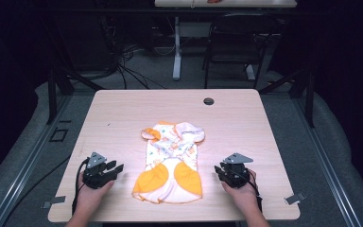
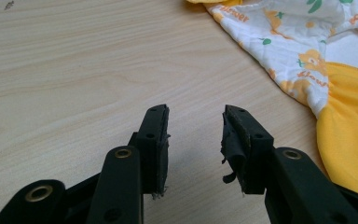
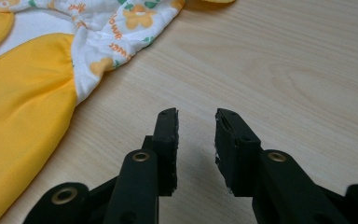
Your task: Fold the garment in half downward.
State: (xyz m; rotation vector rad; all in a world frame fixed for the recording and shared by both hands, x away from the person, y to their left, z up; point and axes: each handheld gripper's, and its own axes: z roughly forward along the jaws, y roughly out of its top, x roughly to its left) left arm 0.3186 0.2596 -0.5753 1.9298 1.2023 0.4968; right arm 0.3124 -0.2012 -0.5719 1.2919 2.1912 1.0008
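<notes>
A small baby garment (image 1: 172,161), white with an orange print and plain yellow-orange panels, is spread flat near the middle of the wooden table (image 1: 123,113). The left gripper (image 1: 116,169) is held low over the table just to the garment's left, and the right gripper (image 1: 219,171) just to its right; neither touches the cloth. In the left gripper view the jaws are seen parted with nothing between them, bare wood beneath. In the right gripper view the jaws are likewise parted and empty, the garment's yellow panel lying off to one side.
</notes>
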